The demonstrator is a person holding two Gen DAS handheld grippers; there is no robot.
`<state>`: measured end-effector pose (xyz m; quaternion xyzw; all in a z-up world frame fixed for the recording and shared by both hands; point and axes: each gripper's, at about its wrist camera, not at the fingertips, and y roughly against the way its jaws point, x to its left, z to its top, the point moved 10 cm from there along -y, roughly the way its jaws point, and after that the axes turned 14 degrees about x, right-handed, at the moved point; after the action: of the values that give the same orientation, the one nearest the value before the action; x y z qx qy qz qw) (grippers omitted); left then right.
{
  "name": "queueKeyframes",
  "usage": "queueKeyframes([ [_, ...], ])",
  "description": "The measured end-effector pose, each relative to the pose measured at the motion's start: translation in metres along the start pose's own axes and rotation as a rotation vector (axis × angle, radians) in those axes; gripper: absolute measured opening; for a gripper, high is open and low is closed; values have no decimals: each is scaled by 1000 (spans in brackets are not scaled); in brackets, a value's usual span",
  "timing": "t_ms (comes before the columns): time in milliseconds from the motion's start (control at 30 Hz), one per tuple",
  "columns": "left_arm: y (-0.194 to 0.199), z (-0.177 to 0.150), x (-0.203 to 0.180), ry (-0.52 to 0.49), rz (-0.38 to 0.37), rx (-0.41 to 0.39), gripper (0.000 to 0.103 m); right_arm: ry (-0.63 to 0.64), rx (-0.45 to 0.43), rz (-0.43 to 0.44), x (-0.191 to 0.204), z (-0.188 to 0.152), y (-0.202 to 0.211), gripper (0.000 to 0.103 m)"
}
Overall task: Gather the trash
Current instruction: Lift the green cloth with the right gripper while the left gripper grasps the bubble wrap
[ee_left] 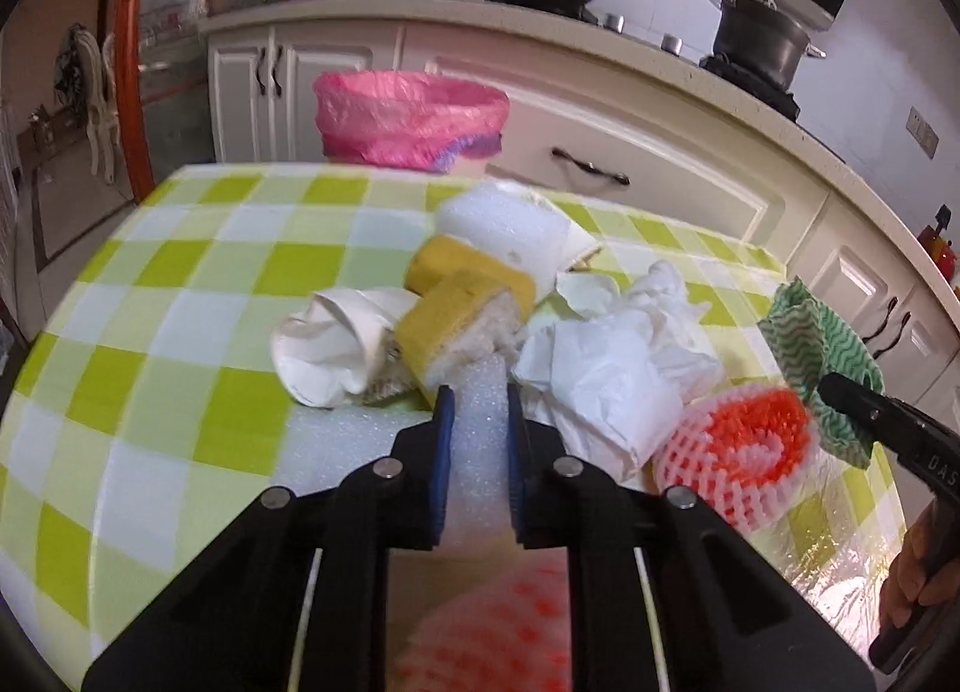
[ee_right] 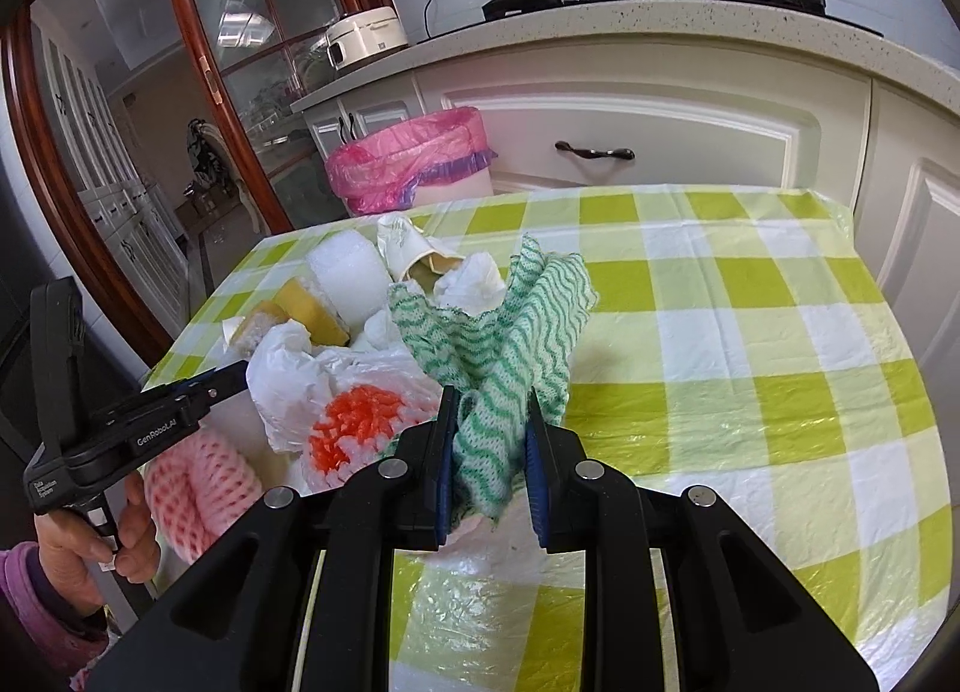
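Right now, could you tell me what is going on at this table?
A person is clearing a pile of trash off the checked table with two handheld grippers. The left gripper has its jaws closed on a white foam sheet, and the right gripper grips a green wavy-patterned cloth. Crumpled tissues, yellow sponges and a pink foam net lie on the table. A pink-lined bin stands beyond the far edge.

The surface [ee_right: 750, 332] was covered with a green and white checked plastic cloth. On it lay a heap of trash: crumpled white paper [ee_left: 606, 386], yellow sponges [ee_left: 462, 308], white foam [ee_left: 510, 224] and a pink foam net [ee_left: 738, 452].
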<state>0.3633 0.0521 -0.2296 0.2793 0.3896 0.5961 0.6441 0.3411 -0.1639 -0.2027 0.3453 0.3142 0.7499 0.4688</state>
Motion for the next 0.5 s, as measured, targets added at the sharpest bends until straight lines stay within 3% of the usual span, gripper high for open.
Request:
queueKeyframes([
  [200,44,5,4,-38,52,-103,15,19,-68,8,12,14,25,23],
  [500,119,18,4,-42,25,-215,15,99,-146,51,63,30,61,23],
])
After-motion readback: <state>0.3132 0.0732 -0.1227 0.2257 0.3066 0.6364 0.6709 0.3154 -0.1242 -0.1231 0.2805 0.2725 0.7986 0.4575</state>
